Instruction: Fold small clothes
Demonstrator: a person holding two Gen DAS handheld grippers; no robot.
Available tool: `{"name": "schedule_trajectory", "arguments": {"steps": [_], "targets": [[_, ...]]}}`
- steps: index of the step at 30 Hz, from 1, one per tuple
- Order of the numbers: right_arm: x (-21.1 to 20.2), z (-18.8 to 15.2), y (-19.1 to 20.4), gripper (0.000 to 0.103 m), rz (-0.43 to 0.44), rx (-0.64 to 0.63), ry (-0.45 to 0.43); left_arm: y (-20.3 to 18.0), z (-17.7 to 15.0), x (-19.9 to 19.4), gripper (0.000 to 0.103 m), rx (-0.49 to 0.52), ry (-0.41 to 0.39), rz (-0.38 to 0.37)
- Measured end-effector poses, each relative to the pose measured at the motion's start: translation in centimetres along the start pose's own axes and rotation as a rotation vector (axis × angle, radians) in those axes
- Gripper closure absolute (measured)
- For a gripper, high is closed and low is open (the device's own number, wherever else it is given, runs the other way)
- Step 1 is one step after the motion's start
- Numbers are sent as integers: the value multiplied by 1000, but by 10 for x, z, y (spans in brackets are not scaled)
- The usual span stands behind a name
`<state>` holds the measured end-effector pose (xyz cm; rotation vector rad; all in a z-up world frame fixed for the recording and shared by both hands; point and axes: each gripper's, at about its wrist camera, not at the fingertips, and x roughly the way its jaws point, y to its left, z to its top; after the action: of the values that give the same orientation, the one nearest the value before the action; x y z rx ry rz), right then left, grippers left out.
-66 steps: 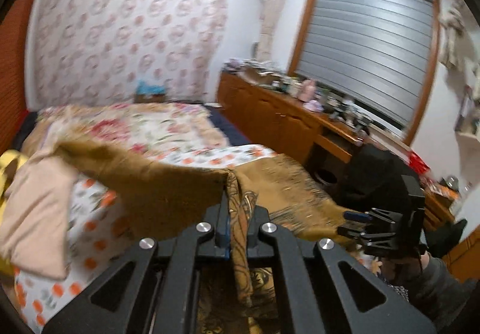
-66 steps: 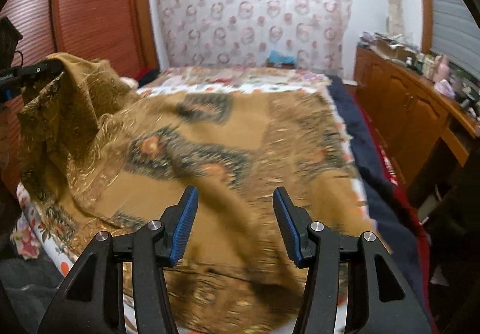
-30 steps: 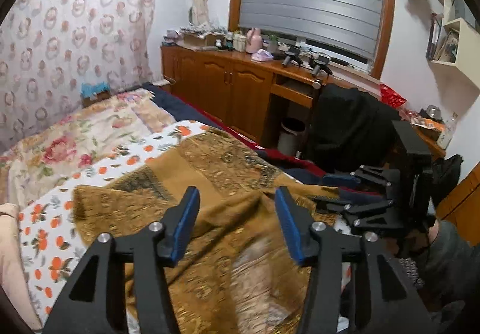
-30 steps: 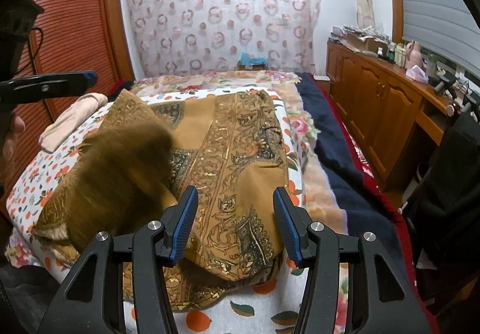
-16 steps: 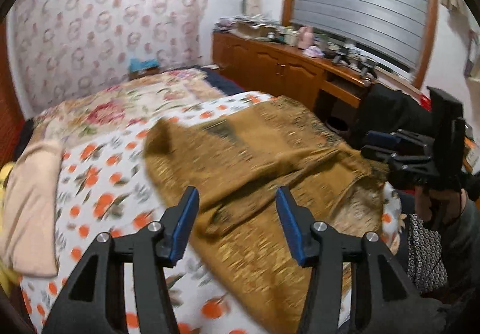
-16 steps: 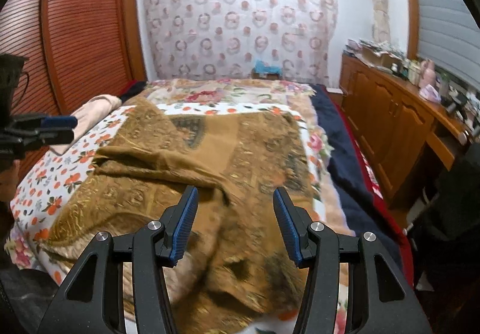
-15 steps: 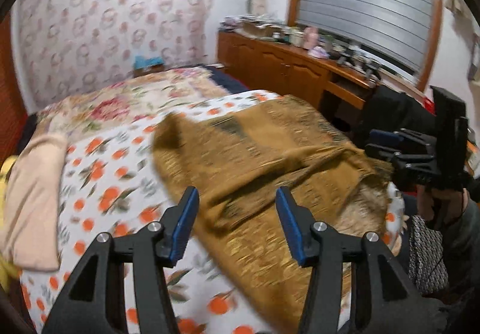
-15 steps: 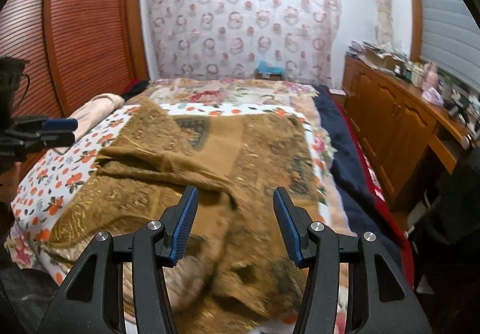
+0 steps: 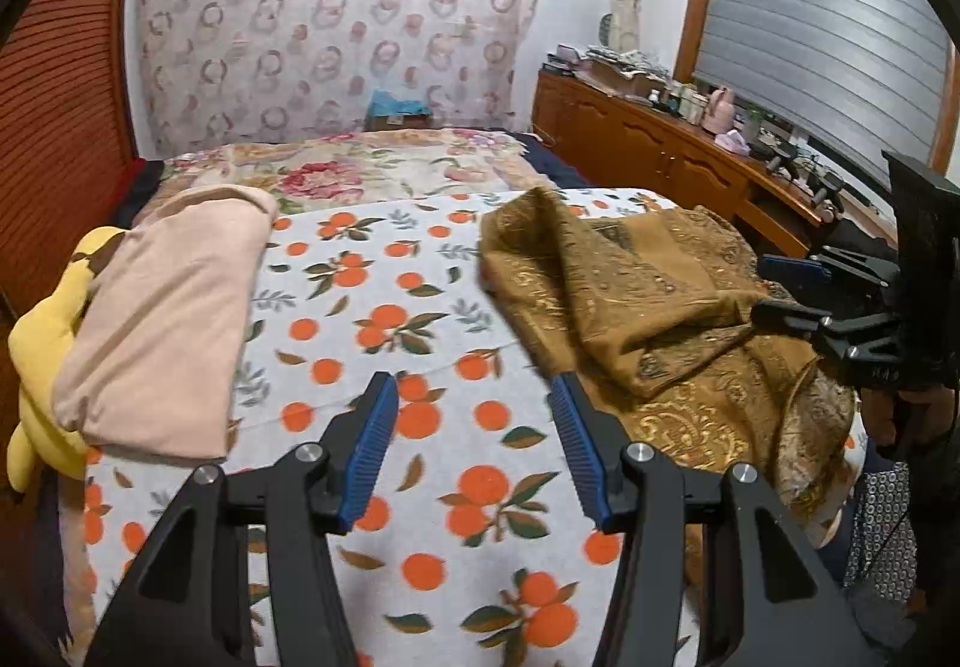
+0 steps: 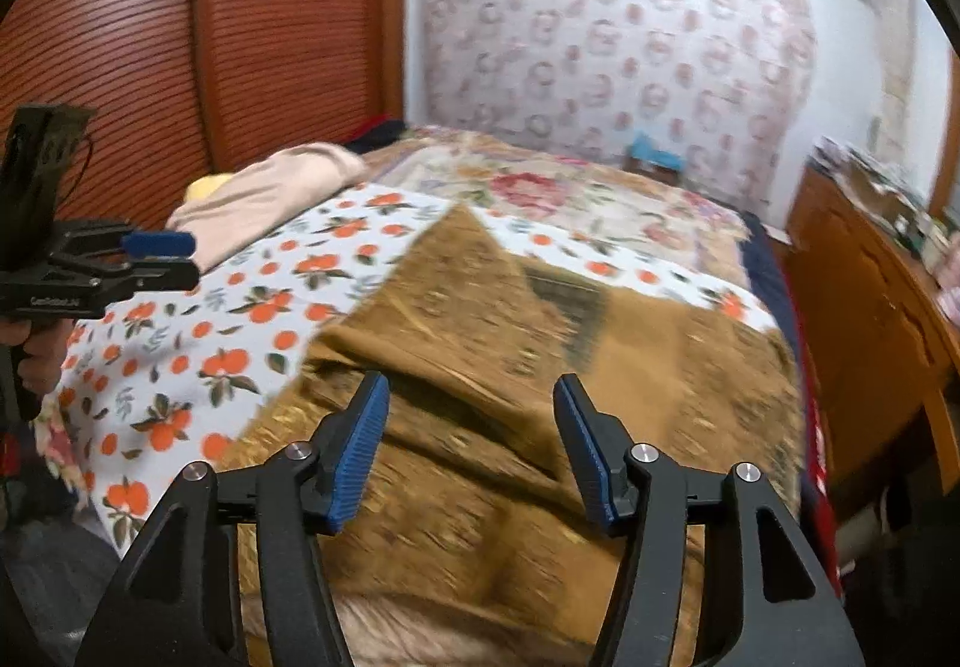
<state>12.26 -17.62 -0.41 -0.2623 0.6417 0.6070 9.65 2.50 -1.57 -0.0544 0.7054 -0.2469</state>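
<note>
Both grippers hang wide open and empty: the left gripper [image 9: 474,445] over the orange-print bedsheet [image 9: 384,319], the right gripper [image 10: 471,442] just above the rumpled golden-brown patterned cloth [image 10: 528,367]. A clean fold likely calls for pinching two matching corners, pulling the crumpled layers flat first.

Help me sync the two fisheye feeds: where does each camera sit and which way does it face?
Left wrist: behind the open left tongs, facing the orange-print sheet; right tongs at right.
Right wrist: behind the open right tongs, over the brown patterned cloth; left tongs at left.
Shared: cloth, sheet, pink folded garment.
</note>
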Motion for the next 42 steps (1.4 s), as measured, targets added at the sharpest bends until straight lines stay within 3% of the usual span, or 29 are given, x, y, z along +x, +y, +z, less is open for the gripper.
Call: {"name": "schedule_trajectory", "arguments": {"steps": [12,21,22,24,27,31,36,42], "targets": [[66,9,65,42,44,-182,131,8,-11,5,50,-11,11,-7],[100,8,60,42,16,-208,216,5,-12,7,50,-13,12,-13],[101,8,59,43,19,-214,220,4,-13,8,50,-13,13,-16],[100,8,56,66,27,-215,220,1,-14,10,50,-11,16,-20],[90,10,48,97,31,-199,193,-4,-15,12,50,-1,21,-21],[72,17,25,99,-17,-159,137,-7,-16,13,50,3,19,-32],[46,40,-32,99,-116,-57,63,-13,-15,14,50,11,18,-45],[42,57,-103,100,-270,17,73,-24,-14,15,50,34,16,-59]]}}
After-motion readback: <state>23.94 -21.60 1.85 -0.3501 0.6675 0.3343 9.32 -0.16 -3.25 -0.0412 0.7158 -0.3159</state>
